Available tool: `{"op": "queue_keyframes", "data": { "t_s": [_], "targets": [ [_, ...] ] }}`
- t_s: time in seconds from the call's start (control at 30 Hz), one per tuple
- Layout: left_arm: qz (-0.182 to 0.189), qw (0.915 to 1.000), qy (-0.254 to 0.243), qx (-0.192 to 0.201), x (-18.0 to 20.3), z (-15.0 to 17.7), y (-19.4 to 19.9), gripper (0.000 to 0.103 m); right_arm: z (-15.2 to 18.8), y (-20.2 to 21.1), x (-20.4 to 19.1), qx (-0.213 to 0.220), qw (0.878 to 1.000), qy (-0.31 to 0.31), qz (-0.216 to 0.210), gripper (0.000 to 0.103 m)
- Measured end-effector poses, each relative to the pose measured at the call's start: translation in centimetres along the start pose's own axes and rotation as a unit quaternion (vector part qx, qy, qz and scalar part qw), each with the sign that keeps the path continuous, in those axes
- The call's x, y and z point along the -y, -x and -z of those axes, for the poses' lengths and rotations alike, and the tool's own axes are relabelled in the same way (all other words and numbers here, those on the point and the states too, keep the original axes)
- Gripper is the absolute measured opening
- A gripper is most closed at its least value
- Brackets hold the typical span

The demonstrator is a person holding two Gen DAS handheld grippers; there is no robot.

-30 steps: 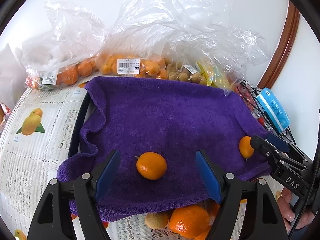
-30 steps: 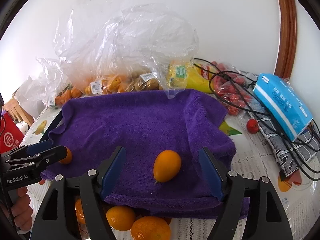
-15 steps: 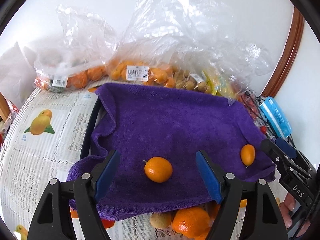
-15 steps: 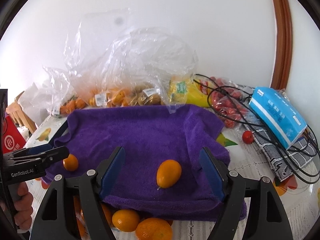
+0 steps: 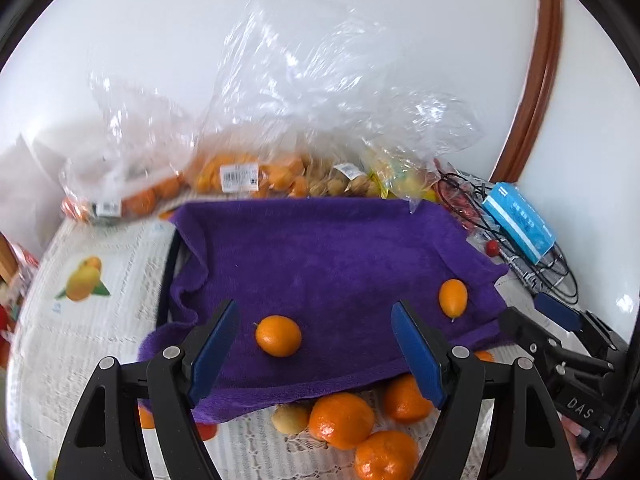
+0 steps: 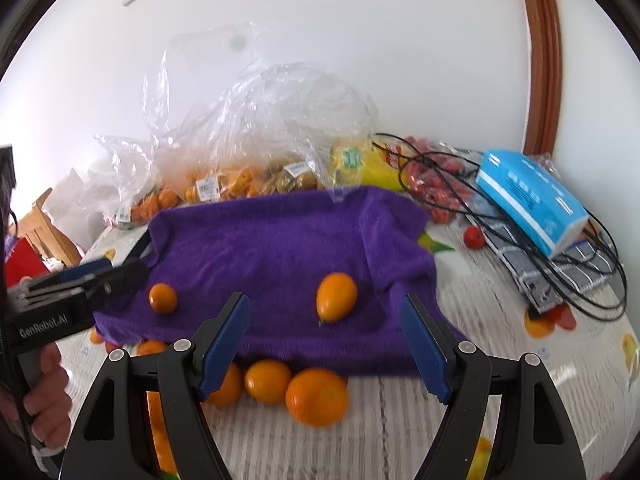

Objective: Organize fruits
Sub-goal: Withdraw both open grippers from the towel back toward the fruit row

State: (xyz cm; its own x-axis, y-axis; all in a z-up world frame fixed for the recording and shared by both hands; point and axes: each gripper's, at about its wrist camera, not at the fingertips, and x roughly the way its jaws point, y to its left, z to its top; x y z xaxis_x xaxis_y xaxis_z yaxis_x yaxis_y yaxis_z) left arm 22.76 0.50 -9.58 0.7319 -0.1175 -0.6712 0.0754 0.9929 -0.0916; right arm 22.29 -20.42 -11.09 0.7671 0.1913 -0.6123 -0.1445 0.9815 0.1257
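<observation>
Purple towel (image 5: 328, 256) bears two kumquats (image 5: 278, 336) (image 5: 453, 298); bagged fruit (image 5: 248, 172) lies behind it. Left gripper (image 5: 316, 344) and right gripper (image 6: 324, 344) gape wide, holding nothing.

Right claw (image 6: 324, 344) open, oval kumquat (image 6: 336, 296) on purple towel (image 6: 280, 240)

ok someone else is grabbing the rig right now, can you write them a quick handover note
Left gripper: open, empty, above the round kumquat.
Right gripper: open, empty, above the oval kumquat.
Both kumquats lie apart on the purple towel.
Loose oranges sit on the table at the towel's near edge; more fruit is in the bags behind.
Done: two kumquats on the towel.
Left: the remaining fruit.
</observation>
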Motion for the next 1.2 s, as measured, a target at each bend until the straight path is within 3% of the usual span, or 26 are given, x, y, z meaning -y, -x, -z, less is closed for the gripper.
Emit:
{"op": "queue_keyframes", "data": {
  "t_s": [0.3, 0.63, 1.07, 1.2],
  "targets": [
    [0.032, 0.9991, 0.023, -0.017, -1.8, 1.8, 2.6, 0.08, 3.2, 2.0, -0.9, -0.024, 1.0, 0.014, 0.001, 0.077],
    [0.024, 0.9985, 0.029, -0.04, -4.7, 4.2, 3.9, 0.081, 5.7, 1.6, -2.4, -0.052, 0.998, 0.011, -0.013, 0.077],
    [0.04, 0.9975, 0.022, -0.054, -5.8, 4.9, 4.3, 0.081, 7.4, 0.6, -3.2, -0.072, 0.997, 0.016, 0.011, 0.076],
    [0.043, 0.9972, 0.018, -0.058, -6.0, 5.0, 4.0, 0.081, 7.7, 0.0, -3.4, -0.084, 0.996, 0.019, 0.01, 0.066]
  ]
}}
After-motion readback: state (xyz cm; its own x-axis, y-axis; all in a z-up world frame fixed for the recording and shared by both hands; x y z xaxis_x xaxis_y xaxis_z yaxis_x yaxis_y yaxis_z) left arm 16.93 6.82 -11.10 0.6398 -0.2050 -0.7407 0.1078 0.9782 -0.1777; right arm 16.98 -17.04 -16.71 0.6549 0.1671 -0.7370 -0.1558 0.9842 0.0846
